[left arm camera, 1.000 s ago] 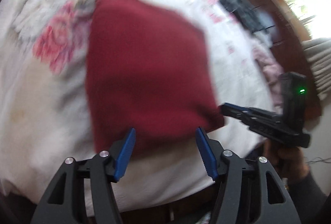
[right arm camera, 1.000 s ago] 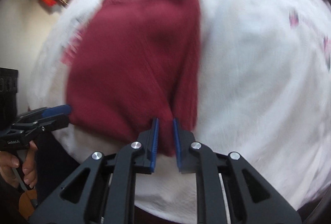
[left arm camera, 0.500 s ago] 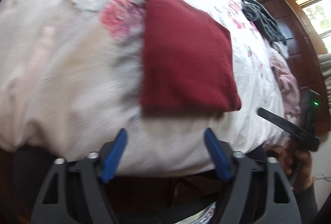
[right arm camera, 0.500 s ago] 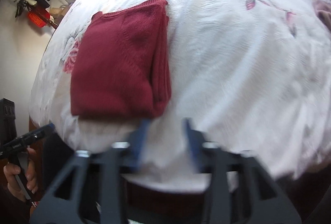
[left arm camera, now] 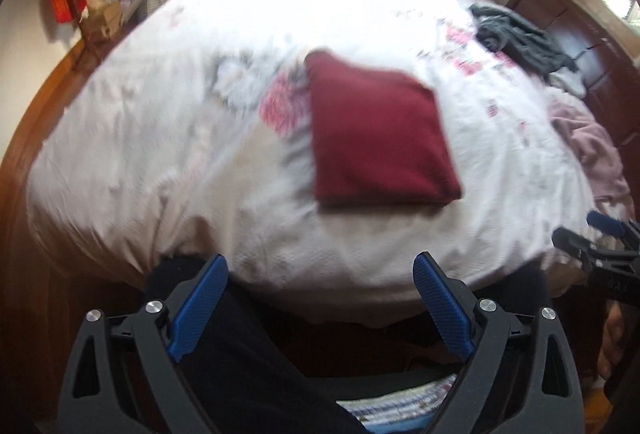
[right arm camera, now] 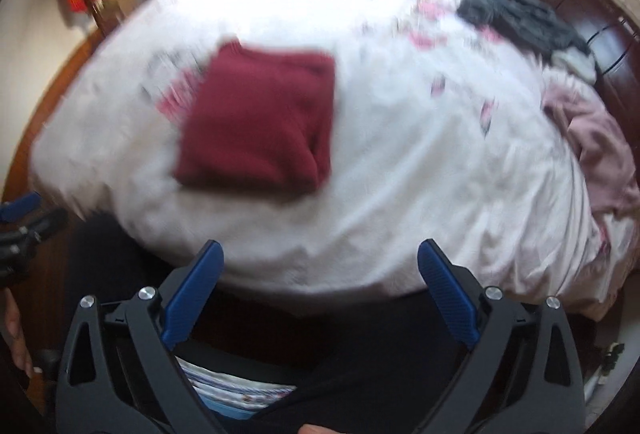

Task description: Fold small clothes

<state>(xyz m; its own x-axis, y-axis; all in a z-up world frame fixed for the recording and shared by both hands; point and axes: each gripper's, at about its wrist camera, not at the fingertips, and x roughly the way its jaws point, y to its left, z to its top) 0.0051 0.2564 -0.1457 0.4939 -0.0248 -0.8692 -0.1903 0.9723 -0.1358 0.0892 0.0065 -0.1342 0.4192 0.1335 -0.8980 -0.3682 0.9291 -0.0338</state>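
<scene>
Near the front edge of the bed (left arm camera: pixel 248 246), left of the middle, the red sweater (left arm camera: pixel 376 137) lies folded flat. Both the left gripper (left arm camera: pixel 320 310) and right gripper (right arm camera: pixel 320 298) hang wide and hold nothing, so this fold looks done.

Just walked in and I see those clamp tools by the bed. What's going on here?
A person is folding small clothes with a handheld gripper in each hand. A dark red sweater lies folded on the floral bedspread. The left gripper and right gripper are both held off the near edge of the bed, jaws wide open, holding nothing. A grey garment and a pink one lie unfolded on the right side.
</scene>
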